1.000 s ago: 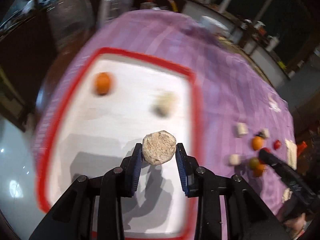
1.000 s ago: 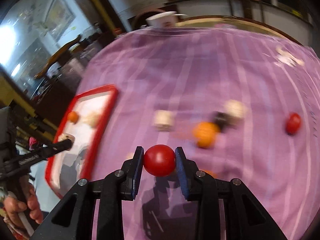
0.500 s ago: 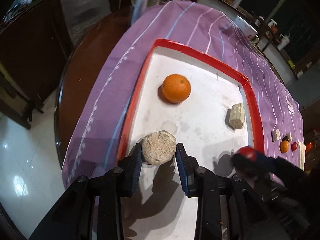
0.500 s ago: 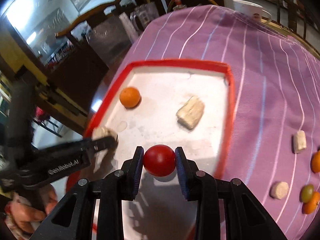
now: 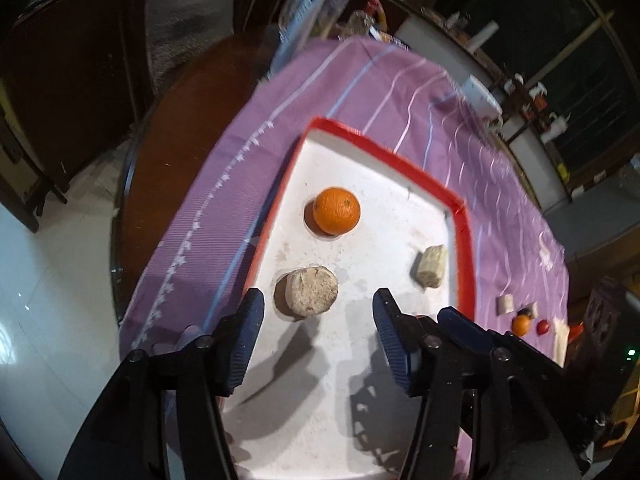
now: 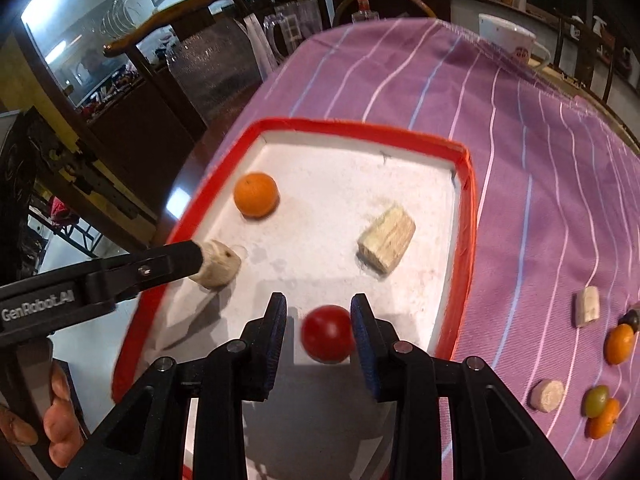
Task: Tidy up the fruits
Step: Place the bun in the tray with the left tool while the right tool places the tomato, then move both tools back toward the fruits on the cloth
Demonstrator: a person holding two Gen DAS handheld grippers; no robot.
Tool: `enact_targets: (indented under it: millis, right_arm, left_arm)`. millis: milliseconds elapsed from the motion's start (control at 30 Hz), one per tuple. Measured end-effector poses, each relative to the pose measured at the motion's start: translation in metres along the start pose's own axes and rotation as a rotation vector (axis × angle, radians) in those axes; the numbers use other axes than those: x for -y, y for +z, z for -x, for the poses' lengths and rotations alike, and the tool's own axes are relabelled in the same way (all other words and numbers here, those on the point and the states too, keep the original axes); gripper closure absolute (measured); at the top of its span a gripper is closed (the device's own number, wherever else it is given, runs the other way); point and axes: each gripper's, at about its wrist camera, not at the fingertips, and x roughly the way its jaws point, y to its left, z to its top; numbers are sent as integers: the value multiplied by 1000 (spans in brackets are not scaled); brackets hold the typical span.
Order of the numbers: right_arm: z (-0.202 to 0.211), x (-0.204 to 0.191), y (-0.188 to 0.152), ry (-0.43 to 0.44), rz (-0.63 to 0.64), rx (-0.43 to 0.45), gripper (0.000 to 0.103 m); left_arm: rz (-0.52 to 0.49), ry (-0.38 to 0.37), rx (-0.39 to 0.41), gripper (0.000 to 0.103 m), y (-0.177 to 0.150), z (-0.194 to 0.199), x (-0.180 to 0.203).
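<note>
A red-rimmed white tray (image 5: 384, 148) (image 6: 464, 216) lies on the purple striped cloth. On it are an orange (image 5: 336, 210) (image 6: 256, 194), a beige block (image 5: 431, 266) (image 6: 386, 239) and a round beige piece (image 5: 311, 293) (image 6: 216, 264). My left gripper (image 5: 318, 328) is open, with the round piece on the tray just ahead of its fingers. My right gripper (image 6: 319, 328) is open over the tray; the red fruit (image 6: 327, 334) sits between its fingers, touching the right pad.
On the cloth to the right of the tray lie several loose pieces: a beige stick (image 6: 587, 306), a beige disc (image 6: 547, 395), an orange (image 6: 619, 343), a green fruit (image 6: 597, 399) and a small red fruit (image 5: 543, 326). A white mug (image 6: 507, 43) stands at the far edge.
Both grippers have opened. The left one let the round beige piece down on the tray; the right one loosened on the red fruit low over the tray.
</note>
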Motion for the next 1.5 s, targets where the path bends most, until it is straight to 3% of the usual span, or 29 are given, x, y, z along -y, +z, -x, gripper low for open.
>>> enact_targets:
  millis: [267,433,567,767,1033,1267,1500]
  right_arm:
    - [44,10,-18,59,-15,74,63]
    - [80,46,-41,58,-65,116,63]
    - [111,99,-65,9,-155,148,63]
    - [155,191,-112,-111,-331,175,63]
    - [194,273,-165,-211,-504,189,63]
    - [190,290,-181,-180,-517,176,63]
    - [168,261,-163,-78,-390,146,63]
  left_arm:
    - [41,66,118,46,-21,57,18]
    - [5,92,158,46,-44,70,53]
    - [0,75,169,46,-60,69,75]
    - [-26,26,99,45,-77,33,119]
    - [-200,-29,-29,45,-113,-21,202]
    - [-268,-8,-94,45,-128,-51,224]
    - [-312,14,-103,46,-126,-69,220]
